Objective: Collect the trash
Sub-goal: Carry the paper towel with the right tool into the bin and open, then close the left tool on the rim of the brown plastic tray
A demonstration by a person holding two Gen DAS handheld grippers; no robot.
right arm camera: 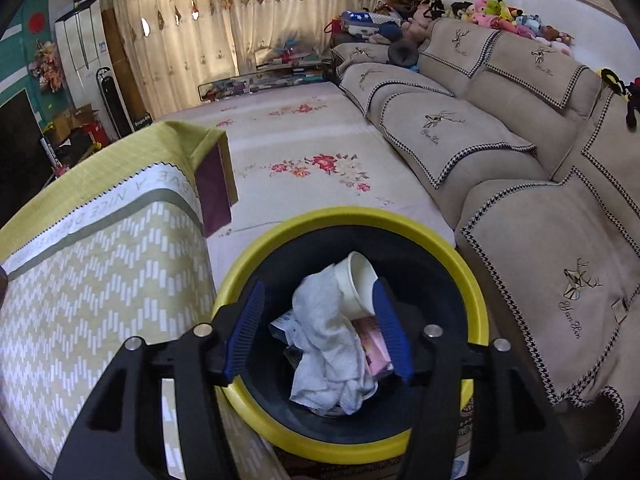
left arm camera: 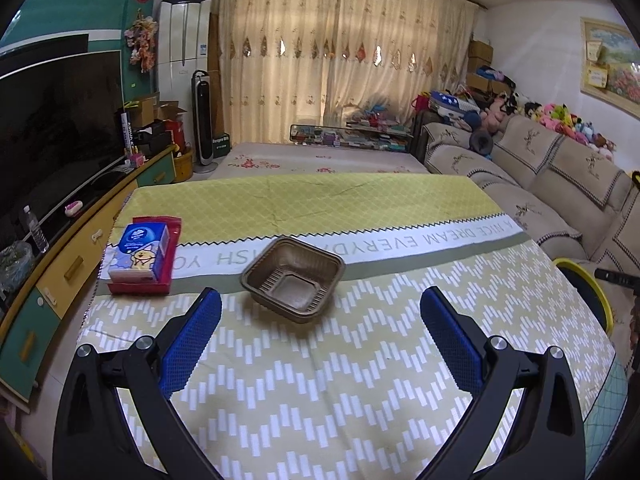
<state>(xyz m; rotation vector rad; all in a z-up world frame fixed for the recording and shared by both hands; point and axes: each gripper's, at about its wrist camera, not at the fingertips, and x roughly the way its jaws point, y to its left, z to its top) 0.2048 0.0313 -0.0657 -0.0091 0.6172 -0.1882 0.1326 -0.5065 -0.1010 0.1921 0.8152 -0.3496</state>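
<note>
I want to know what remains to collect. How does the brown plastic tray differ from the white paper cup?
The brown tray sits upright on the table, ahead of the open left gripper; the paper cup lies tilted inside the yellow-rimmed bin, below the open right gripper. The tray is square and shallow; the cup is round and deeper. Both look empty.

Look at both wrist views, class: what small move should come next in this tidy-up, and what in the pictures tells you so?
Probably the left gripper should ease forward and close on the near rim of the brown plastic tray. Its jaws are open and empty, and the tray lies just ahead on the tablecloth. The right gripper hangs open over the yellow-rimmed bin, which already holds trash.
</note>
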